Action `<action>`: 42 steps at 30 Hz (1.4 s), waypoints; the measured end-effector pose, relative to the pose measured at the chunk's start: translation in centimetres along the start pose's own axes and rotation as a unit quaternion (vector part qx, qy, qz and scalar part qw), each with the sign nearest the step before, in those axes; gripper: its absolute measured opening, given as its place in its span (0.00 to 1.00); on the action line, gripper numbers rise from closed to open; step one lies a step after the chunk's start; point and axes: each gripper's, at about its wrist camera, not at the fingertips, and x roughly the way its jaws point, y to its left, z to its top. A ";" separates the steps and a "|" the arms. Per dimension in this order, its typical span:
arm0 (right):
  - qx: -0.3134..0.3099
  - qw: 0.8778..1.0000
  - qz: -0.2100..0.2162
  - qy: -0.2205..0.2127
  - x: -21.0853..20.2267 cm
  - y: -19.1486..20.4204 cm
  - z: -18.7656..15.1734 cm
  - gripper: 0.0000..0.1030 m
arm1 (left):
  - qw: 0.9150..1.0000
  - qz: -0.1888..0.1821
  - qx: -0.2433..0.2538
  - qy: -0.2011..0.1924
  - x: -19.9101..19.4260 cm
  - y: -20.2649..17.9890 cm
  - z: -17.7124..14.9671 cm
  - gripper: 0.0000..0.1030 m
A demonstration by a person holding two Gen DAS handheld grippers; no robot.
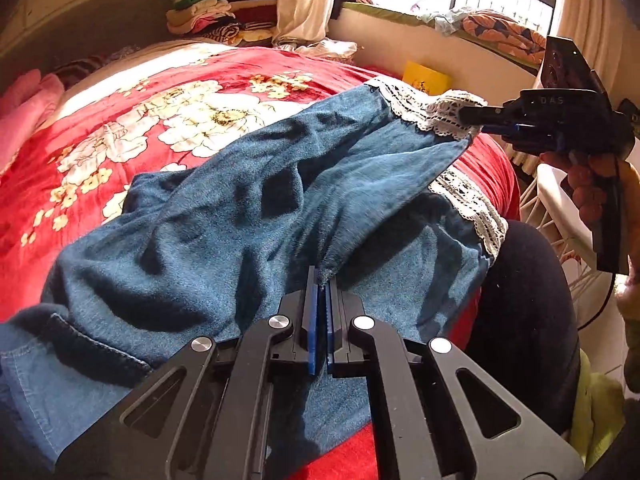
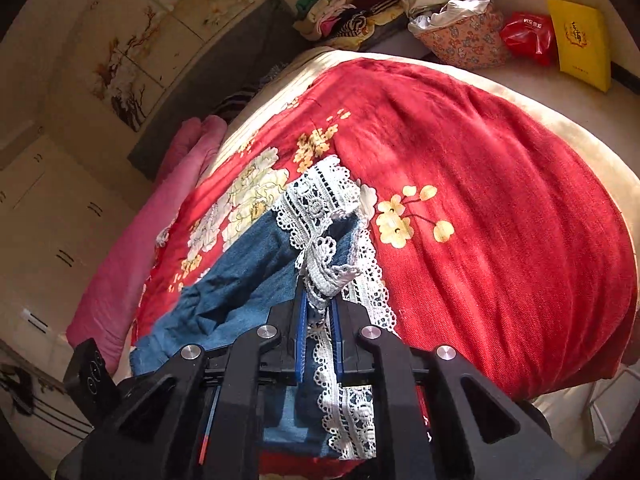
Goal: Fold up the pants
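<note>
Blue denim pants with white lace cuffs lie rumpled on a bed under a red floral blanket. My left gripper is shut, pinching a fold of denim at its fingertips near the middle of the pants. At the right of the left wrist view, a hand holds my right gripper, shut on the lace hem of one leg and lifting it off the bed. In the right wrist view, the right gripper clamps the bunched lace cuff, and the denim leg trails away to the left over the blanket.
A pink blanket lies along the bed's far-left side. Folded clothes are stacked beyond the bed. A floral basket, a red bag and a yellow packet sit on the floor. A person's dark-clothed leg is by the bed edge.
</note>
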 end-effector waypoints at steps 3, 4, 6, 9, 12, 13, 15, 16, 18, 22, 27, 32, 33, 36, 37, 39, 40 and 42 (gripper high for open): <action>0.006 1.000 0.024 0.000 -2.4 -0.1 -0.4 0.09 | 0.999 -0.040 0.001 -0.006 -2.2 0.4 -0.3 0.00; 0.004 1.000 0.026 0.007 -2.8 -0.1 -0.8 0.09 | 0.999 -0.046 0.006 -0.005 -2.8 0.3 -0.5 0.00; -0.010 1.000 0.018 0.023 -3.2 0.1 -2.2 0.09 | 0.999 -0.047 0.020 0.002 -3.6 -0.2 -1.2 0.00; -0.015 0.999 0.000 0.052 -2.6 -0.2 -4.7 0.09 | 0.998 -0.051 0.034 0.018 -3.8 -0.9 -2.8 0.00; 0.000 0.996 -0.016 0.085 -1.3 -1.3 -6.9 0.09 | 0.998 -0.052 0.021 0.036 -2.7 -0.6 -4.0 0.00; 0.008 0.996 -0.017 0.092 -1.0 -1.7 -7.4 0.09 | 0.998 -0.052 0.011 0.043 -2.2 -0.4 -4.3 0.00; 0.017 0.995 -0.017 0.101 -0.7 -2.2 -8.0 0.09 | 0.998 -0.050 0.004 0.045 -1.8 -0.3 -4.8 0.00; 0.013 0.994 -0.020 0.102 -0.6 -2.2 -8.3 0.09 | 0.998 -0.051 0.001 0.046 -1.6 -0.2 -5.0 0.01; 0.009 0.993 -0.036 0.112 -0.2 -2.4 -8.6 0.13 | 0.997 -0.057 -0.012 0.048 -1.3 0.1 -5.3 0.02; 0.010 0.993 -0.041 0.114 -0.9 -2.4 -8.5 0.31 | 0.997 -0.065 -0.022 0.039 -2.0 0.3 -5.4 0.08; -0.042 0.995 -0.085 0.035 -4.7 -1.1 -5.9 0.57 | 0.996 -0.080 -0.027 -0.001 -5.8 0.4 -4.2 0.44; -0.110 0.991 -0.080 0.009 -2.8 1.0 -2.3 0.63 | 0.998 -0.025 -0.041 -0.037 -7.2 3.6 0.6 0.62; -0.121 0.990 -0.075 0.008 -1.8 1.2 -1.3 0.64 | 0.998 -0.011 -0.044 -0.038 -6.7 4.6 1.8 0.62; -0.135 0.988 -0.072 0.020 2.0 1.3 1.3 0.64 | 0.998 0.012 -0.068 -0.013 -4.4 8.0 4.6 0.64; -0.130 0.989 -0.067 0.026 3.3 0.9 2.2 0.64 | 0.997 0.017 -0.071 0.002 -3.4 8.9 5.3 0.65; -0.120 0.990 -0.058 0.045 5.6 0.1 3.6 0.64 | 0.997 0.035 -0.058 0.035 -1.4 9.9 6.0 0.66; -0.113 0.991 -0.051 0.054 6.6 -0.4 4.1 0.64 | 0.997 0.041 -0.049 0.050 -0.4 10.1 6.3 0.66; -0.102 0.991 -0.036 0.085 8.6 -1.2 4.4 0.64 | 0.996 0.030 -0.041 0.075 1.2 10.3 6.4 0.66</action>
